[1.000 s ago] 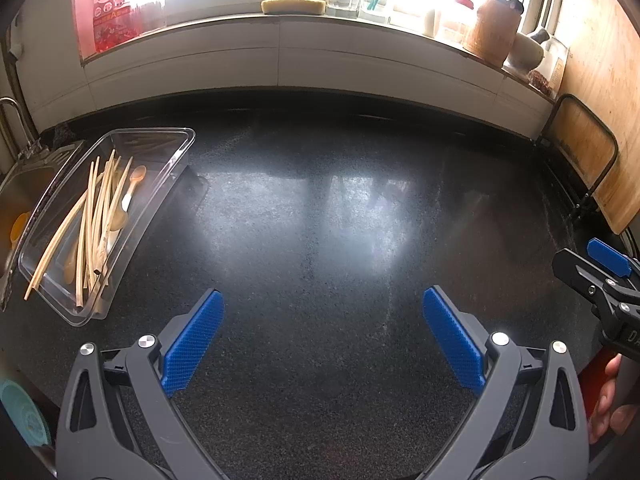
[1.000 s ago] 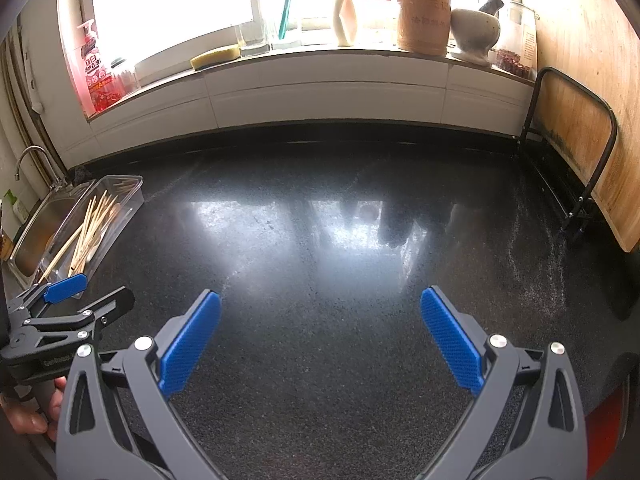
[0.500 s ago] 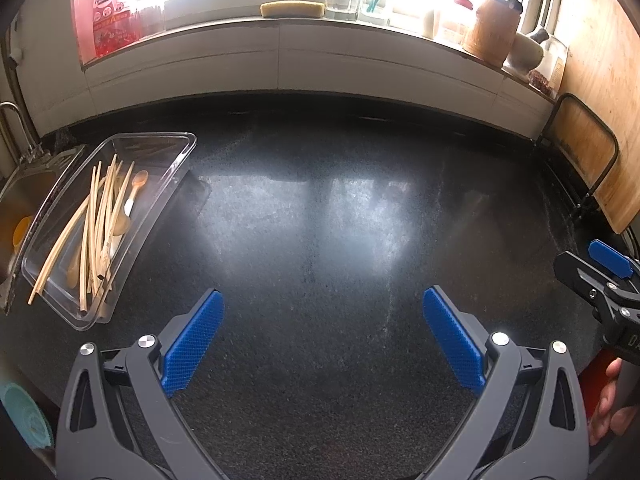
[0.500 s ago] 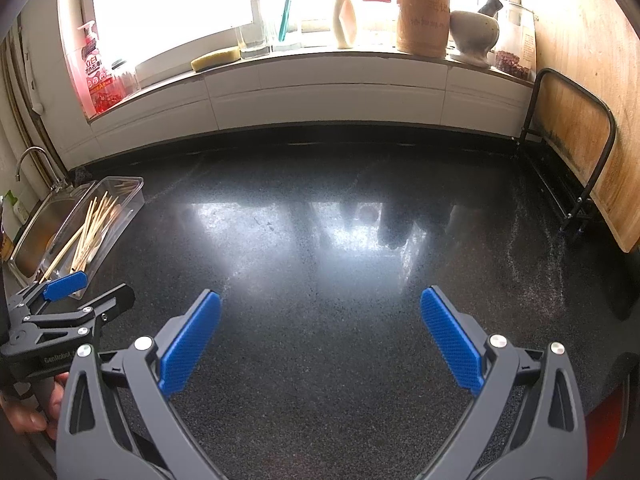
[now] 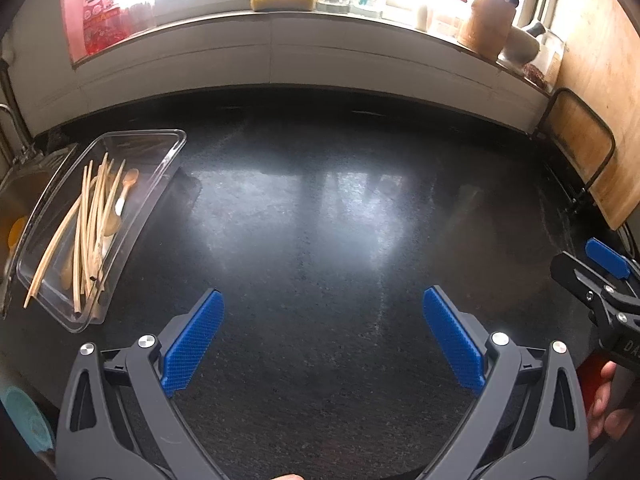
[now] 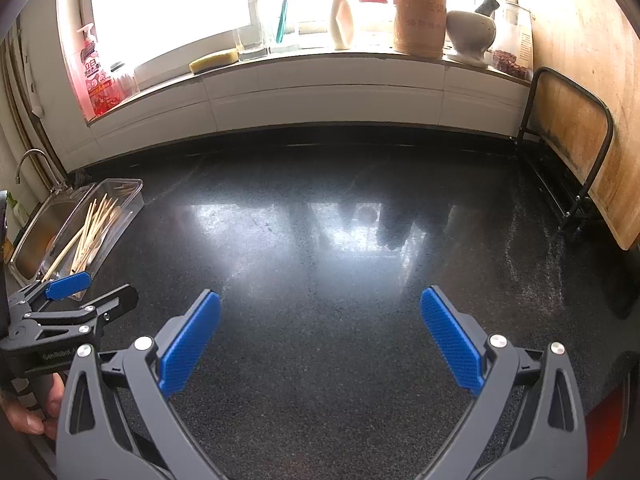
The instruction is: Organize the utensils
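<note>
Left gripper (image 5: 322,334): jaws spread wide, nothing held; it is poised over bare counter, near the front edge.
Right gripper (image 6: 320,334): jaws likewise released and empty; it is seen beside the left one, just to its right.
Utensils: chopsticks (image 5: 86,236) and a small wooden spoon (image 5: 127,188) are heaped loosely in a clear plastic tray (image 5: 160,172) at the far left, beside the sink (image 6: 34,236).
Handling: the sticks are judged light, stiff, thin and somewhat slippery; several cross one another, so a single one would be hard to isolate.
Hold: a stick is best taken near its middle, or at an end that overhangs the tray's near rim; the spoon by its handle.
Tray: thin and light, likely to slide if nudged.
Surface: a dark speckled countertop (image 5: 320,240), glossy, with window glare mirrored on it.
Room: a bright window sill at the far side carries a sponge (image 6: 214,60), bottles and jars; a wooden cutting board (image 6: 580,92) leans in a wire rack at the right.
</note>
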